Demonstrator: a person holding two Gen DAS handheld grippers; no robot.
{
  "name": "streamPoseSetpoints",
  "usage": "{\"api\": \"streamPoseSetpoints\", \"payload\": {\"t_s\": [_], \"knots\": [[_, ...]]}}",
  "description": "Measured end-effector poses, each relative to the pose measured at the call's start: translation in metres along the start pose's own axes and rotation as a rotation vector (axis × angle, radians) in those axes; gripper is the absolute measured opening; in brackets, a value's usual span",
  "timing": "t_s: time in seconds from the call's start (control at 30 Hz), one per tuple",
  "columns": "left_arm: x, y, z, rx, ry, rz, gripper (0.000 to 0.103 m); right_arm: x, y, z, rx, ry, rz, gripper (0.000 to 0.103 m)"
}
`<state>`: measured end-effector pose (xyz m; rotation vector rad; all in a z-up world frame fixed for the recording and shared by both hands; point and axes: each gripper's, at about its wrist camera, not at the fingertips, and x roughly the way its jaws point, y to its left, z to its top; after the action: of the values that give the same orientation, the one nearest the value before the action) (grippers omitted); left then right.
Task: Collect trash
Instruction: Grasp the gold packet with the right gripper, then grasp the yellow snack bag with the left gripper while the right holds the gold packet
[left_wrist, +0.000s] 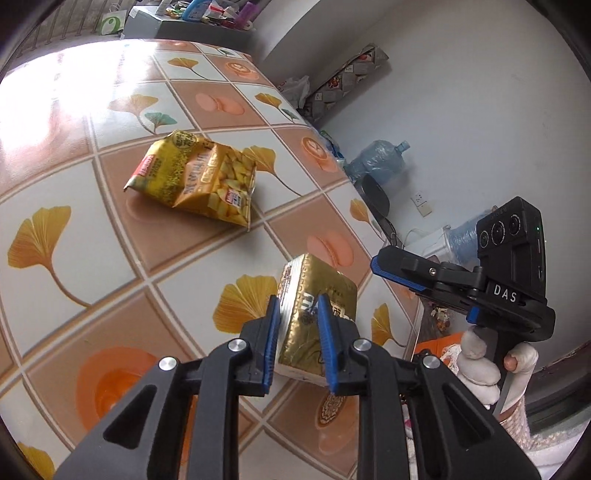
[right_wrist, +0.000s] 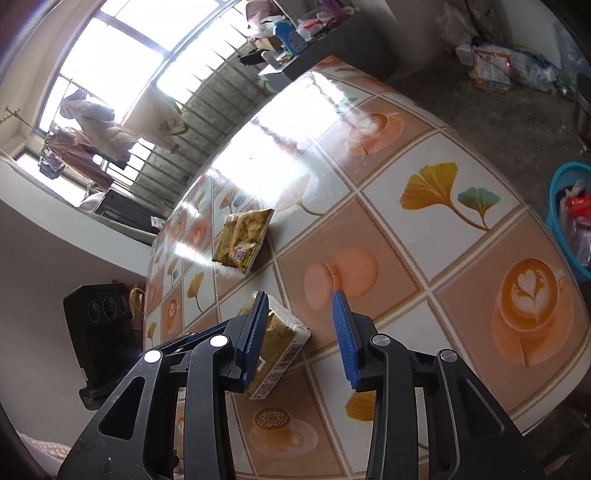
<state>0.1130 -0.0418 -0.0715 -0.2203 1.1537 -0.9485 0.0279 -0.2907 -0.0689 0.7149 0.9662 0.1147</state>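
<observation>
A gold foil packet (left_wrist: 321, 295) stands tilted on the tiled tablecloth near the table's edge. My left gripper (left_wrist: 298, 301) is shut on its near end, with a blue pad on either side. In the right wrist view the same gold packet (right_wrist: 284, 332) sits just behind the left finger of my right gripper (right_wrist: 301, 295), whose jaws stand apart with only bare table between the pads. A crumpled yellow snack bag (left_wrist: 192, 181) lies farther in on the table, also seen as the snack bag (right_wrist: 242, 240). The right gripper (left_wrist: 382, 266) hovers beside the packet, held by a gloved hand (left_wrist: 480, 365).
The table (right_wrist: 406, 229) is covered with a glossy leaf-and-coffee patterned cloth. A blue basket (right_wrist: 557, 192) holding wrappers stands on the floor off the table's right side. Large water bottles (left_wrist: 380, 158) and bags line the wall. A cluttered shelf (right_wrist: 288, 37) stands beyond the far end.
</observation>
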Motion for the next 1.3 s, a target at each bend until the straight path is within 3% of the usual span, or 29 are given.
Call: {"api": "streamPoseSetpoints", "payload": {"t_s": [0.13,0.23,0.3,0.43,0.53,0.9,1.03,1.07,1.17,1.3], "knots": [[-0.003,-0.002,0.007,0.033,-0.003,0.027,0.02,-0.012,-0.007,-0.006,0.023,-0.008,0.016,0.035],[-0.009,0.0,0.009,0.071,-0.005,0.089,0.02,-0.006,-0.006,-0.018,0.034,0.037,0.049,0.035],[-0.009,0.001,0.008,0.09,0.016,0.137,0.02,0.005,-0.003,-0.028,0.031,0.083,0.069,0.03],[-0.004,-0.003,-0.003,0.126,0.054,0.156,0.019,0.026,0.002,-0.037,0.018,0.135,0.069,0.018],[0.002,-0.01,-0.005,0.145,0.066,0.15,0.012,0.031,0.002,-0.029,0.026,0.134,0.081,0.015],[0.038,-0.034,0.012,0.133,0.067,0.058,0.011,0.019,-0.022,0.005,0.075,-0.015,-0.038,0.014],[0.018,-0.034,0.022,0.147,-0.018,0.079,0.014,0.01,-0.019,0.0,0.062,-0.05,-0.042,0.019],[0.011,-0.031,0.025,0.154,-0.043,0.102,0.017,0.01,-0.017,-0.001,0.057,-0.049,-0.046,0.027],[0.0,-0.022,0.032,0.17,-0.078,0.182,0.029,0.013,-0.013,-0.005,0.03,-0.048,-0.064,0.039],[0.005,-0.021,0.04,0.248,-0.084,0.282,0.041,0.022,-0.008,-0.004,0.01,-0.035,-0.074,0.042]]}}
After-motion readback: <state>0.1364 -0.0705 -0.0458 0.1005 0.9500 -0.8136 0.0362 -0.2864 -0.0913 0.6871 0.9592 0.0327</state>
